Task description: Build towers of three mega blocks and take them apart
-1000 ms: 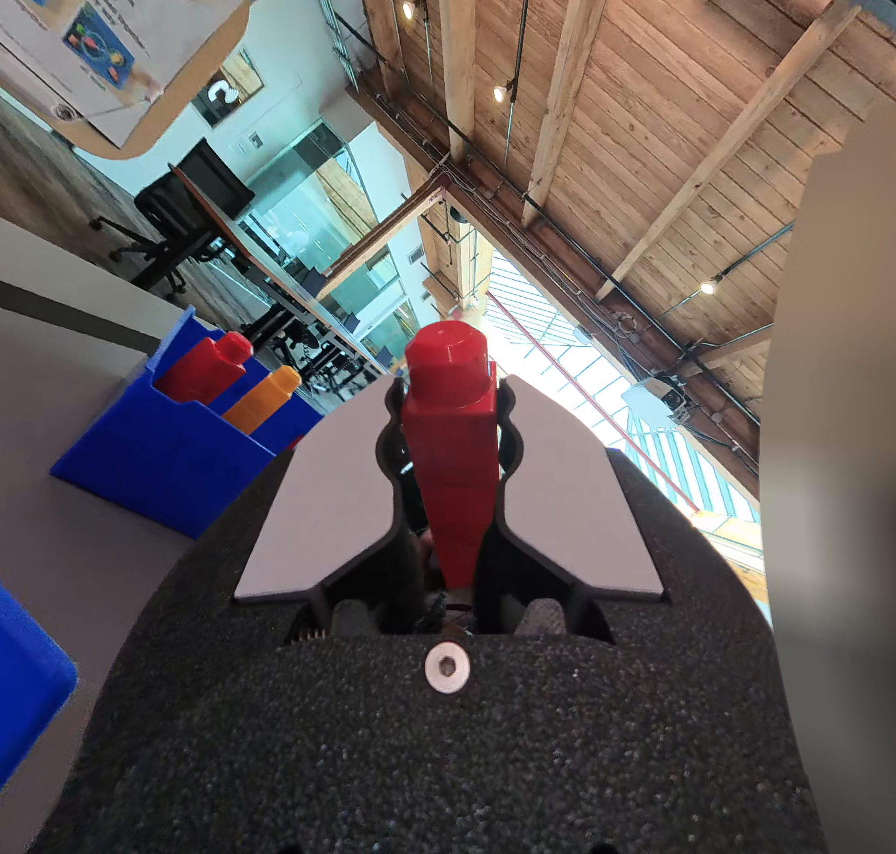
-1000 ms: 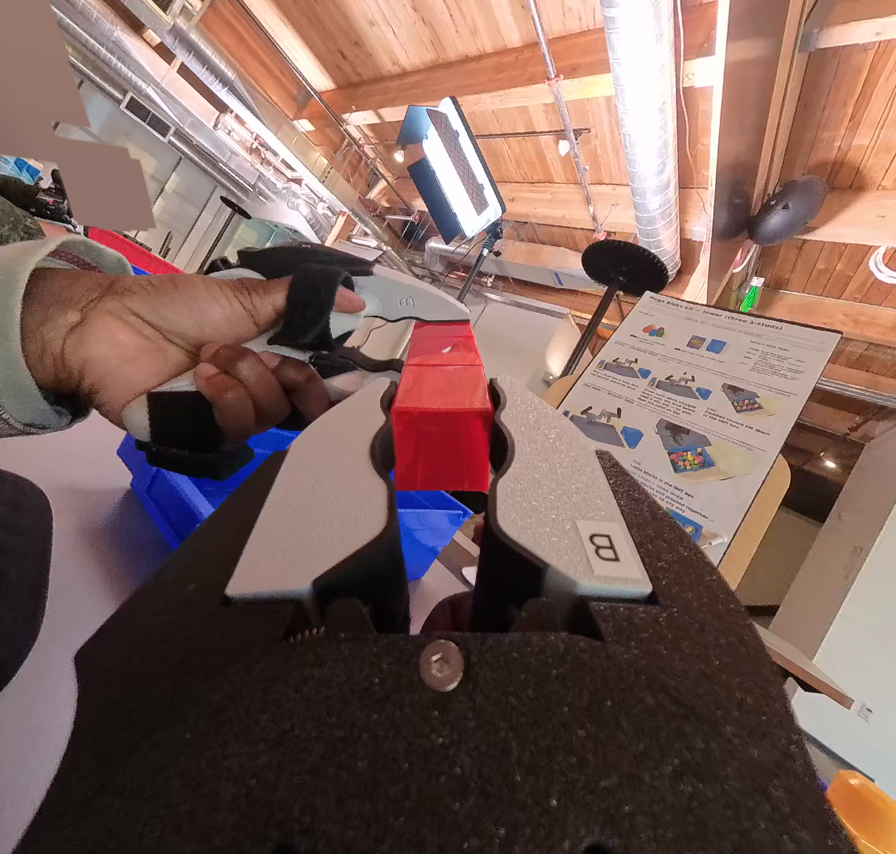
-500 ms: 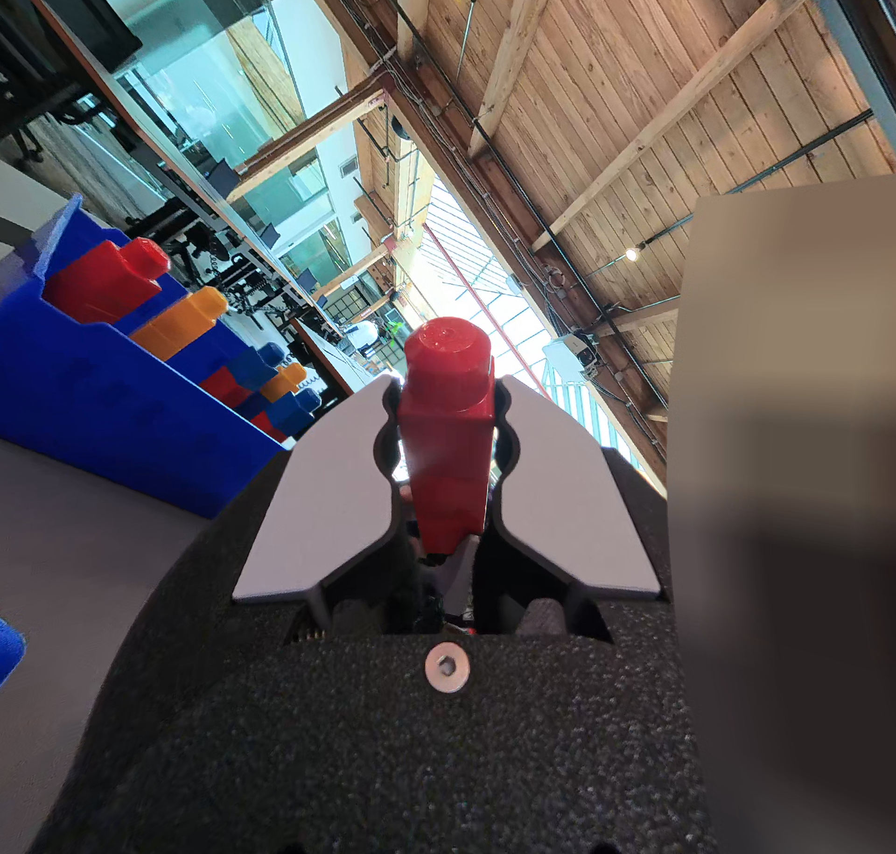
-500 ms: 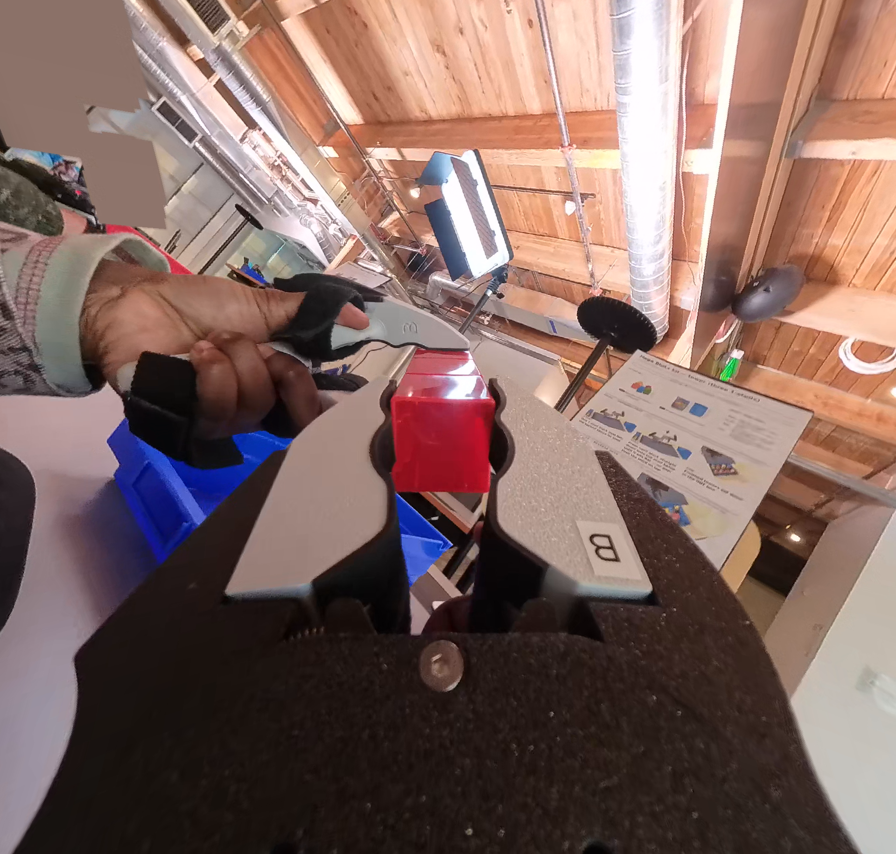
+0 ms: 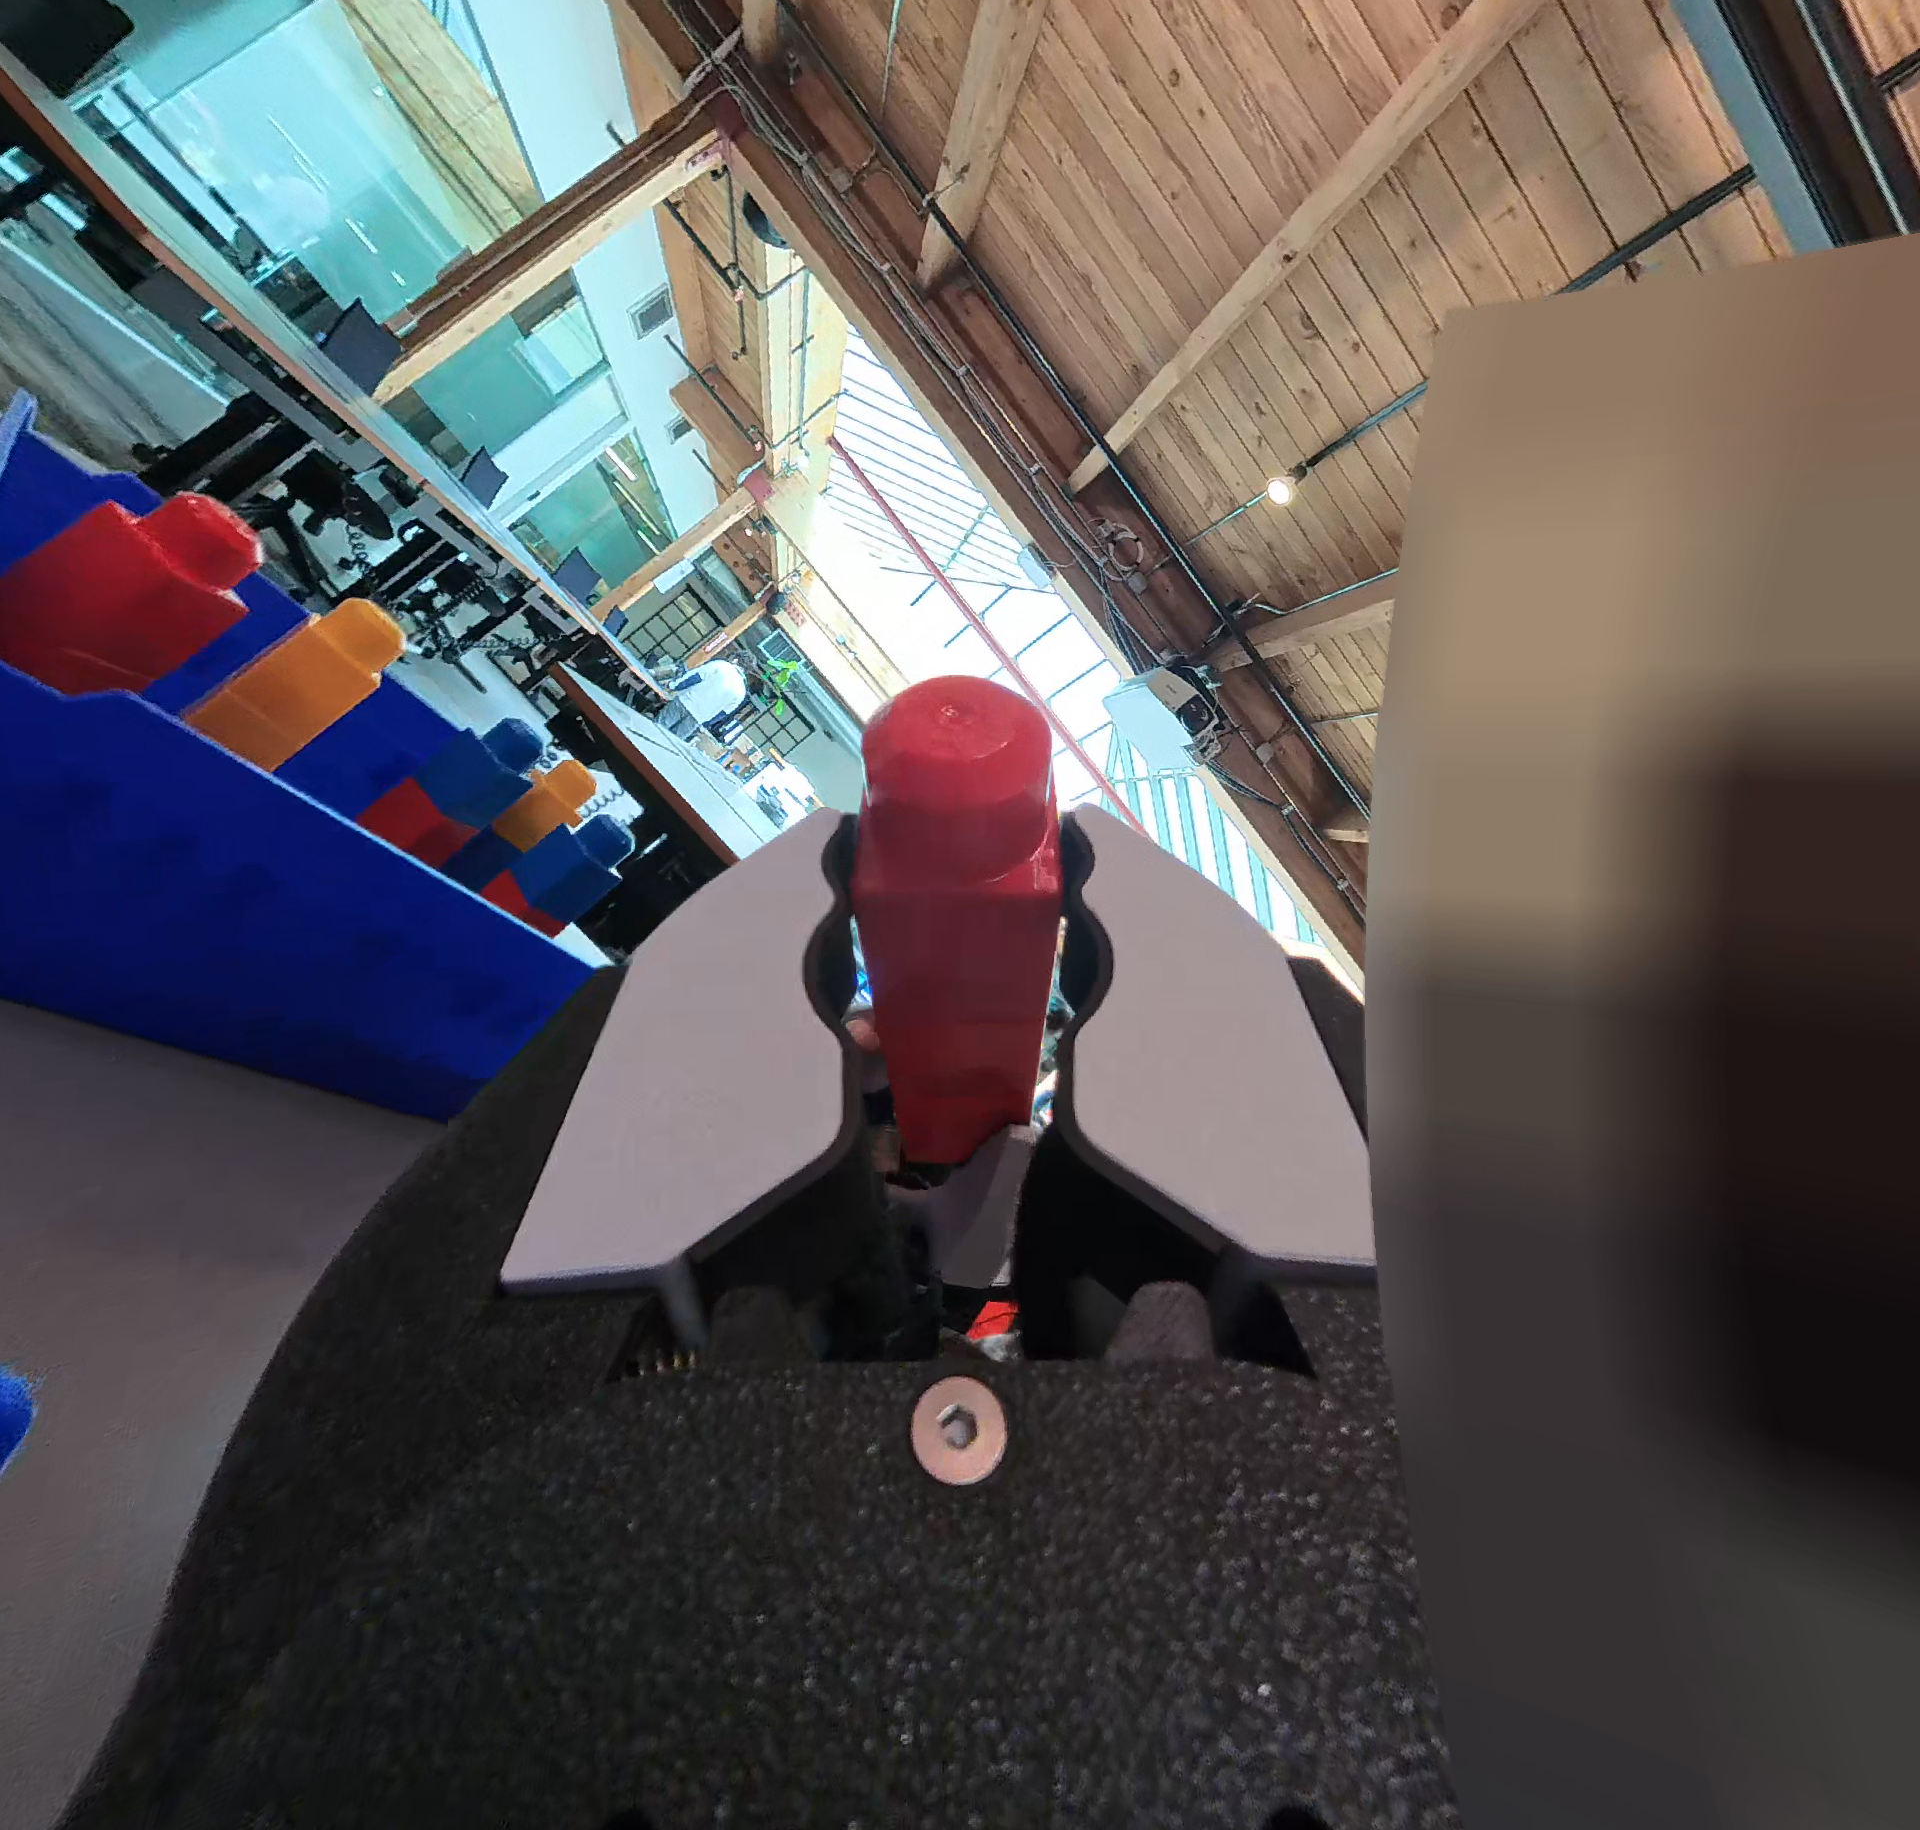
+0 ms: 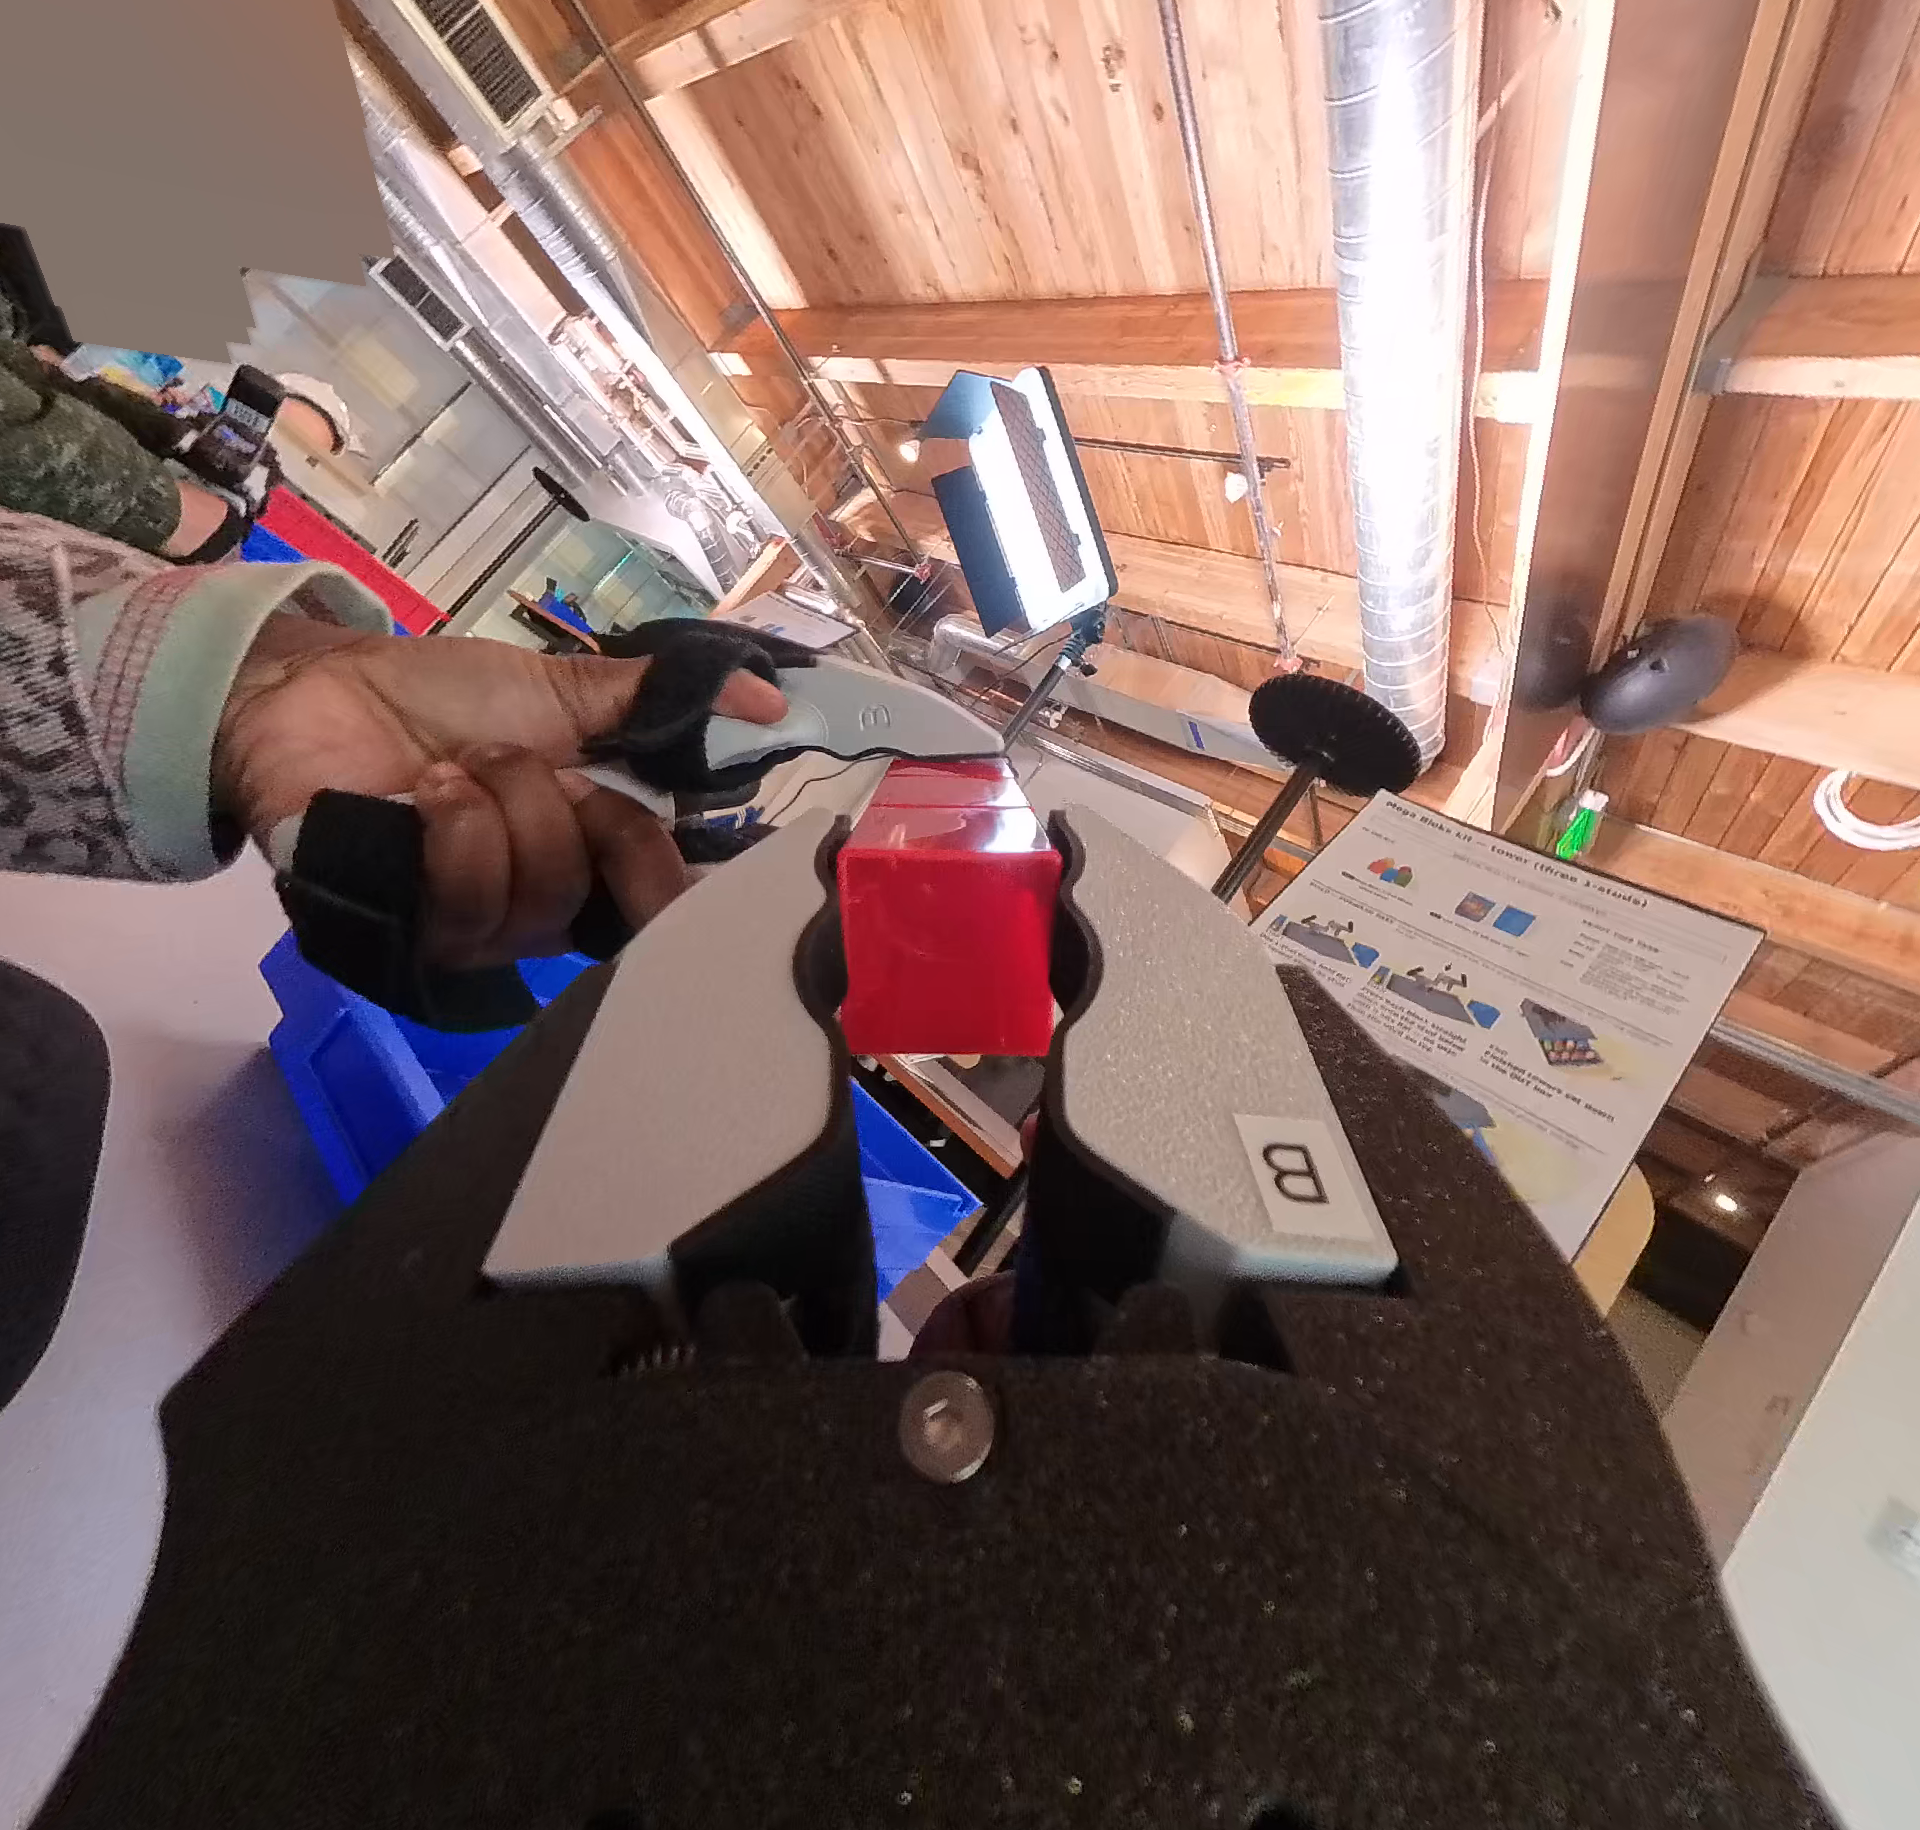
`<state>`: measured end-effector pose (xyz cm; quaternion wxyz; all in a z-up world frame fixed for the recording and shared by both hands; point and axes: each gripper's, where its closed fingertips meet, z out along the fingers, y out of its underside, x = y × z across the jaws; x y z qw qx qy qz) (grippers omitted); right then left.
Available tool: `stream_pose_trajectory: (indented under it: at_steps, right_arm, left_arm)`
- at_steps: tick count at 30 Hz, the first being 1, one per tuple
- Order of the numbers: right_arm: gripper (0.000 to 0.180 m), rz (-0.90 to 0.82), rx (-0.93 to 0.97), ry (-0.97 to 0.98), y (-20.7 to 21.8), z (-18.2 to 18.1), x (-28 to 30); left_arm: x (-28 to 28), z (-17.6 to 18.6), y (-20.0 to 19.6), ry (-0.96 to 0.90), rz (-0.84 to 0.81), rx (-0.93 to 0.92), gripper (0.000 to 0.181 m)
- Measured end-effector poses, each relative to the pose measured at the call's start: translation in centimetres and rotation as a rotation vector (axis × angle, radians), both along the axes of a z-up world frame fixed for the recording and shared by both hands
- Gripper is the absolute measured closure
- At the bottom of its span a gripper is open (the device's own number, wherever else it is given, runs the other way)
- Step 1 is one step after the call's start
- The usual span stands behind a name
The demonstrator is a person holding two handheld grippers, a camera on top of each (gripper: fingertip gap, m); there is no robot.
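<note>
Both grippers raised off the grey bench (image 5: 156,1209), tilted up toward a wooden ceiling. Left gripper (image 5: 956,907) with fingers clamped on a red block tower (image 5: 956,949), round stud pointing away from the camera. Right gripper (image 6: 948,933) with fingers closed on the same red tower's other end (image 6: 945,949), flat base face toward the lens. Behind, a blue bin (image 5: 208,928) on the bench, holding red, orange and blue block towers (image 5: 301,679). Left hand (image 6: 436,772) gripping its handle, seen from the right wrist view.
</note>
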<state>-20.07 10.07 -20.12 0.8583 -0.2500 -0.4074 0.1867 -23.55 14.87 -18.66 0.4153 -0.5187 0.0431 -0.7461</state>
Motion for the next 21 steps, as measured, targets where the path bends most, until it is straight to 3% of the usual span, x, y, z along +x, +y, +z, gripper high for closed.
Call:
stream_pose_trajectory:
  at_steps: [1,3,4,7,9,12,16,18,21]
  right_arm:
    - [0.144,0.006,-0.024,0.015,0.2,0.1,0.1]
    - [0.144,-0.009,-0.051,0.036,0.8,0.2,0.3]
    - [0.144,-0.012,-0.054,0.04,0.9,0.1,0.5]
    - [0.144,-0.002,-0.064,0.037,0.8,0.0,0.3]
    - [0.144,-0.005,-0.103,0.008,1.4,-0.6,0.0]
    - [0.139,0.11,-0.291,-0.048,2.4,-1.9,-0.9]
    - [0.119,0.31,-0.619,0.012,4.1,-2.4,-0.8]
    - [0.117,0.395,-0.749,0.045,4.8,-2.8,-0.8]
    - [0.115,0.461,-0.846,0.009,4.7,-3.8,-1.6]
  left_arm:
    - [0.4,0.0,-0.2,0.013,-0.013,0.017,0.145]
    - [2.1,-0.7,-0.7,0.07,-0.054,0.036,0.118]
    - [2.9,-1.0,-1.2,0.074,-0.085,0.04,0.114]
    - [3.6,-1.0,-1.5,0.011,-0.076,0.048,0.144]
    - [3.3,-1.3,-1.1,0.06,-0.04,0.068,0.145]
    - [1.8,-1.9,0.0,0.303,0.124,0.182,0.145]
    - [-2.2,-5.1,2.5,0.899,0.444,0.348,0.144]
    - [-3.0,-7.1,2.9,1.165,0.503,0.421,0.144]
    - [-1.9,-7.9,2.4,1.308,0.514,0.536,0.144]
